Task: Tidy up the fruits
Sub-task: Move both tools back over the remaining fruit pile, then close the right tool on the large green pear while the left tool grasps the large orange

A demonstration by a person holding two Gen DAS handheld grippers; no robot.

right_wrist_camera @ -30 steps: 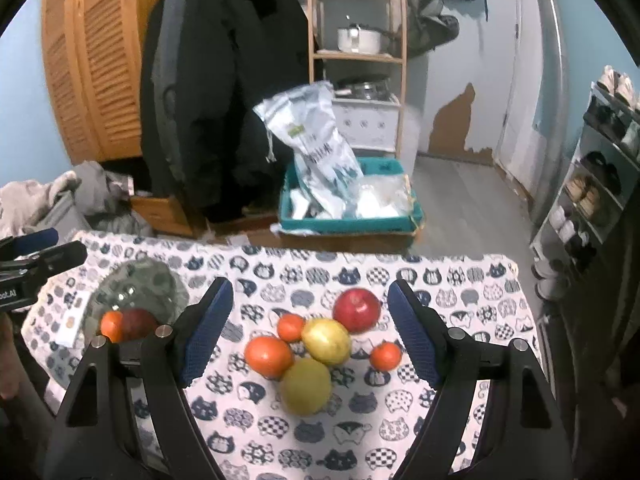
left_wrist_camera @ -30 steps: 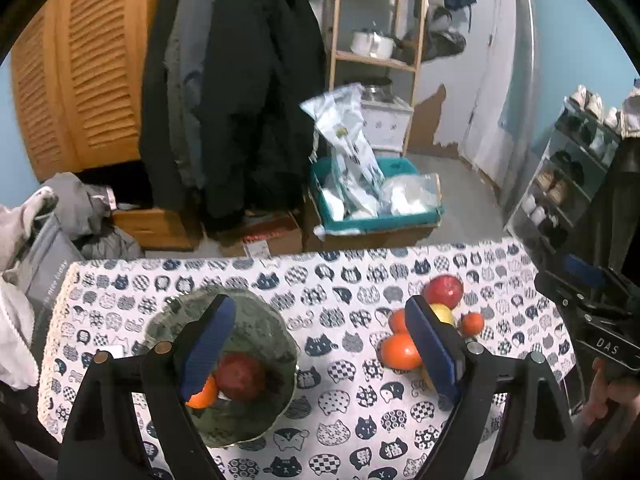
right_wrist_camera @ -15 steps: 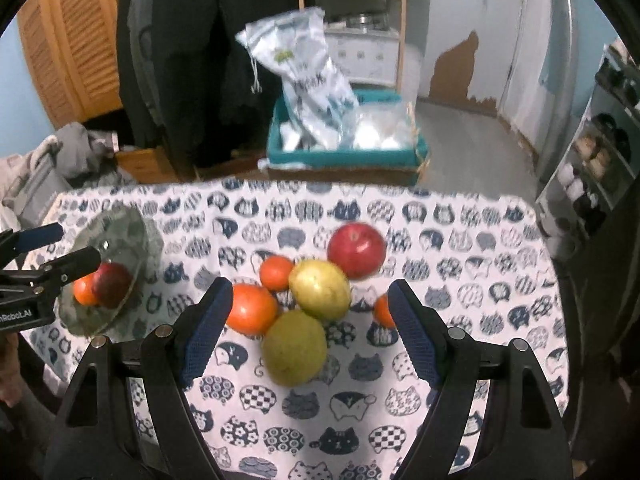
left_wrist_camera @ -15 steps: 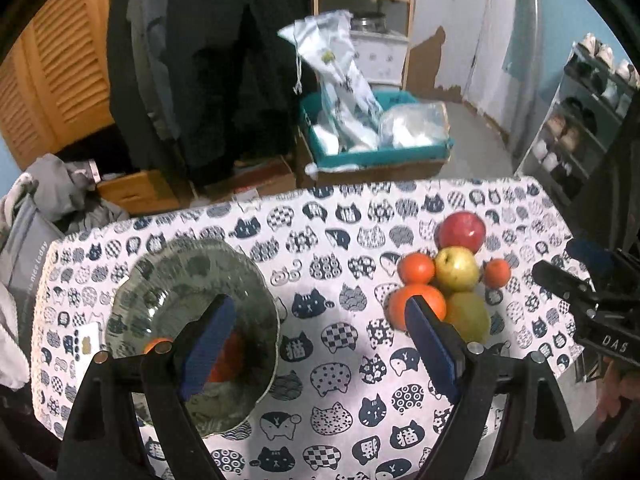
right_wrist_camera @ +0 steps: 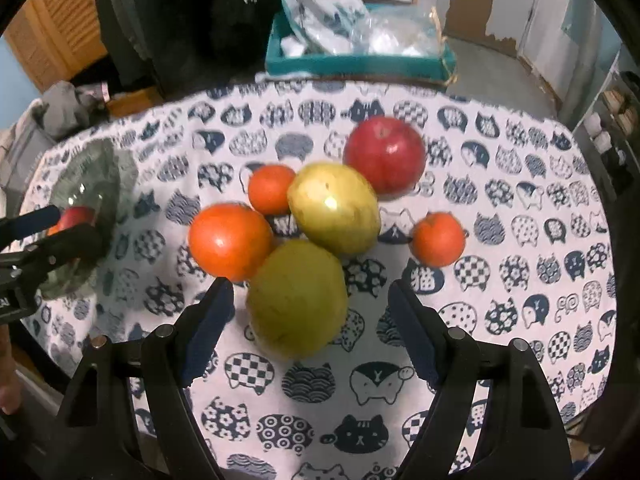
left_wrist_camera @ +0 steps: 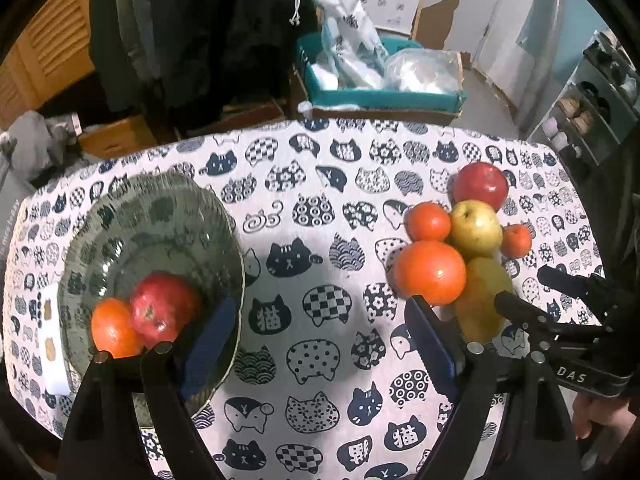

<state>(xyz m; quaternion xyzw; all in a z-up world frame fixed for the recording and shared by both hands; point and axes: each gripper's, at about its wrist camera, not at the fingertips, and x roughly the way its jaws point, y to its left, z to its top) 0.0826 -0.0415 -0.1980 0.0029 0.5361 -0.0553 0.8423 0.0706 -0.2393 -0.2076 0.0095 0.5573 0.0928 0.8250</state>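
A green glass bowl [left_wrist_camera: 132,216] at the table's left holds a red apple [left_wrist_camera: 162,308] and an orange [left_wrist_camera: 114,328]. A fruit cluster lies to the right: a red apple [right_wrist_camera: 384,160], a yellow apple [right_wrist_camera: 334,208], a green pear [right_wrist_camera: 296,300], a large orange [right_wrist_camera: 230,240] and two small oranges [right_wrist_camera: 272,188] [right_wrist_camera: 438,238]. My left gripper [left_wrist_camera: 316,340] is open over bare cloth between bowl and cluster, its left finger over the bowl's rim. My right gripper [right_wrist_camera: 310,316] is open, its blue pads either side of the green pear, apart from it.
A cat-print cloth [left_wrist_camera: 320,280] covers the table. Beyond the far edge stand a teal crate [right_wrist_camera: 360,64] with plastic bags, dark coats and a wooden cabinet. A white card [left_wrist_camera: 52,340] lies left of the bowl. Shoe shelves [left_wrist_camera: 592,100] stand at the right.
Both grippers have come down toward the table and tilted more steeply, so bowl and fruit loom larger. The right one has closed in over the green pear. Both stayed open.
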